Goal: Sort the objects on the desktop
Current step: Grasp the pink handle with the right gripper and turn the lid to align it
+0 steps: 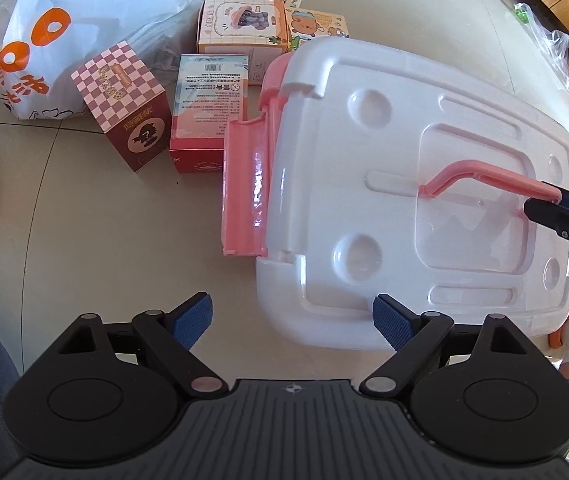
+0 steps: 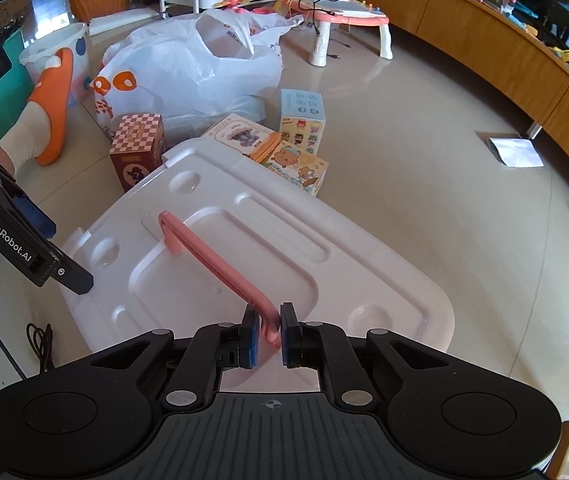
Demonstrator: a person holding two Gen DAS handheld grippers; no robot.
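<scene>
Your right gripper (image 2: 270, 334) is clamped on the pink handle (image 2: 220, 264) of the white storage-bin lid (image 2: 324, 240), handle lifted off the lid. Your left gripper (image 1: 292, 320) hangs wide apart, empty, over the lid's near edge. Toy boxes (image 1: 124, 104) sit on the floor beside the bin.

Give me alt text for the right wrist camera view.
The right gripper has its fingers shut on the raised pink handle of a white bin lid. Small toy boxes and a white shopping bag sit behind on the floor.
</scene>
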